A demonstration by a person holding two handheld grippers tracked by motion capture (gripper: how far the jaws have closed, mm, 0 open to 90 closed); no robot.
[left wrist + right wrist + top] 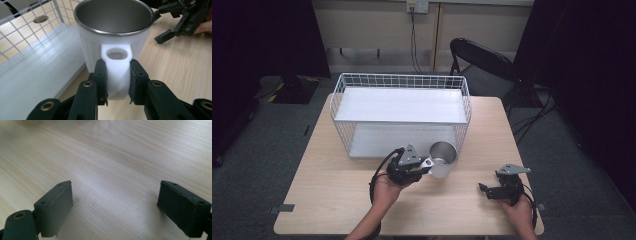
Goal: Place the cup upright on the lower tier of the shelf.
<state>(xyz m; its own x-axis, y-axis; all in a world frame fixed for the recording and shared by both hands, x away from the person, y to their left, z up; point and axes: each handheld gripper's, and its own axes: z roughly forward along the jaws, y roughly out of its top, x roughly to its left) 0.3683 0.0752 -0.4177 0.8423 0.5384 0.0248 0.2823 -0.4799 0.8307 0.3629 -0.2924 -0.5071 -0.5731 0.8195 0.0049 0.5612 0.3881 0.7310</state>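
Your left tongs [117, 75] clench the white handle of the steel cup [442, 159], just beside the wire basket [401, 80]. Your right tongs [115, 207] hang released over bare worktop [332, 195] near its right edge.

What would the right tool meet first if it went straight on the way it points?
Probably just the bare table: the right tool is open and angled down at the wood. The cup lies roughly that way in the high view, though depth is unclear.

It looked like a lab or recording room: dark curtains [262, 40] hung at both sides, cables [414, 45] ran down a plain wall, and a folding chair [482, 62] stood behind the lone wooden surface [337, 200] on grey carpet [257, 170].
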